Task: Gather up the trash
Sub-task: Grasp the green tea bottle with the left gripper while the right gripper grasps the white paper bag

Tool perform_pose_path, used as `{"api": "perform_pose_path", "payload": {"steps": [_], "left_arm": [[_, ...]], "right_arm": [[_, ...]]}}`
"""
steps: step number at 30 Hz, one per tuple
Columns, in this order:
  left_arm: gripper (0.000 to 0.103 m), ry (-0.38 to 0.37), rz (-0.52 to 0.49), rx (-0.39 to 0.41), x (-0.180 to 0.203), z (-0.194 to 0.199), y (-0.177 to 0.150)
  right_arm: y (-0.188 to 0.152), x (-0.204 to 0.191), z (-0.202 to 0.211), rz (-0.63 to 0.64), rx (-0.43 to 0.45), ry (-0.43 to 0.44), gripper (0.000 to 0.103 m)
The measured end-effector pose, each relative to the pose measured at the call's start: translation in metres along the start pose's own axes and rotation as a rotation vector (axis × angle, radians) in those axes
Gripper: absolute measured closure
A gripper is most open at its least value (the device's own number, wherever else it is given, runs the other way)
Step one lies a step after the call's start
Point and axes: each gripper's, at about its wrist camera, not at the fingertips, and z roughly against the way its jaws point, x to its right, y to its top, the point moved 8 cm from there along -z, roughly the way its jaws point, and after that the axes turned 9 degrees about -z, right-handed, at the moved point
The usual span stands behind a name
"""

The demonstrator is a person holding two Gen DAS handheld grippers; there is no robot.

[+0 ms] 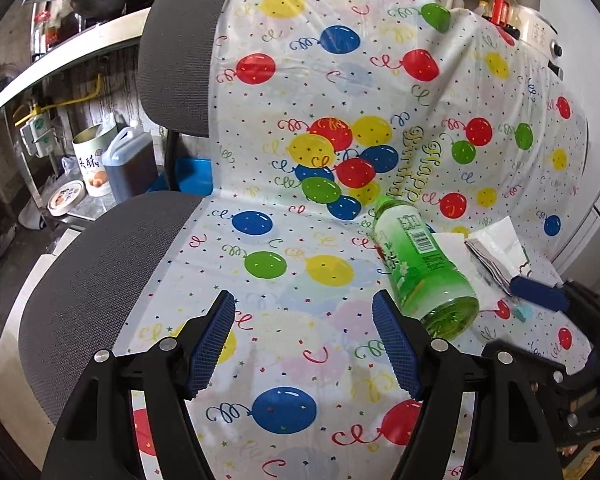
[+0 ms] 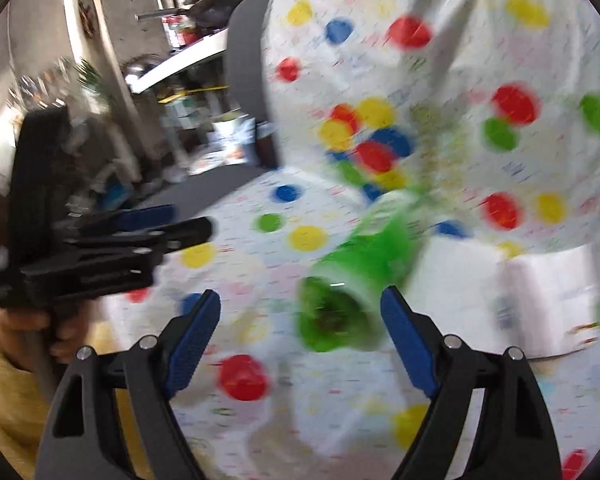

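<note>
A green plastic bottle (image 1: pixel 422 268) lies on its side on a balloon-print sheet (image 1: pixel 300 128) draped over a chair, base toward me. White crumpled paper (image 1: pixel 496 248) lies just right of it. My left gripper (image 1: pixel 304 312) is open and empty, left of the bottle's base. My right gripper (image 2: pixel 300 312) is open; in the blurred right wrist view the bottle's base (image 2: pixel 340 316) sits between its fingers, nearer the right one, without being gripped. The right gripper's blue finger (image 1: pixel 540 292) shows at the right of the left wrist view, on the paper. White paper (image 2: pixel 540 296) also lies right of the bottle there.
The chair's dark mesh back (image 1: pixel 176 56) and seat (image 1: pixel 92 272) are bare on the left. Beyond stand a tin (image 1: pixel 92 160), a brown jug (image 1: pixel 130 164) and a metal shelf (image 1: pixel 60 56). The left gripper (image 2: pixel 100 248) shows at the left of the right wrist view.
</note>
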Motion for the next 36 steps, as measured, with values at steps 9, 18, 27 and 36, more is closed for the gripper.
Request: {"api": "perform_pose_path", "payload": {"steps": [9, 18, 27, 36], "left_arm": [[0.029, -0.098, -0.084, -0.027, 0.062, -0.015, 0.016], [0.029, -0.17, -0.077, -0.184, 0.11, -0.085, 0.034], [0.036, -0.169, -0.064, -0.27, 0.107, -0.131, 0.026], [0.042, -0.149, -0.114, -0.098, 0.101, -0.107, 0.037]], "right_arm": [[-0.02, 0.103, 0.048, -0.099, 0.092, -0.342, 0.022], [-0.046, 0.203, 0.068, -0.322, 0.123, -0.504, 0.022], [-0.062, 0.249, 0.028, -0.492, 0.028, -0.408, 0.054], [-0.067, 0.25, -0.001, -0.633, -0.007, -0.216, 0.047]]}}
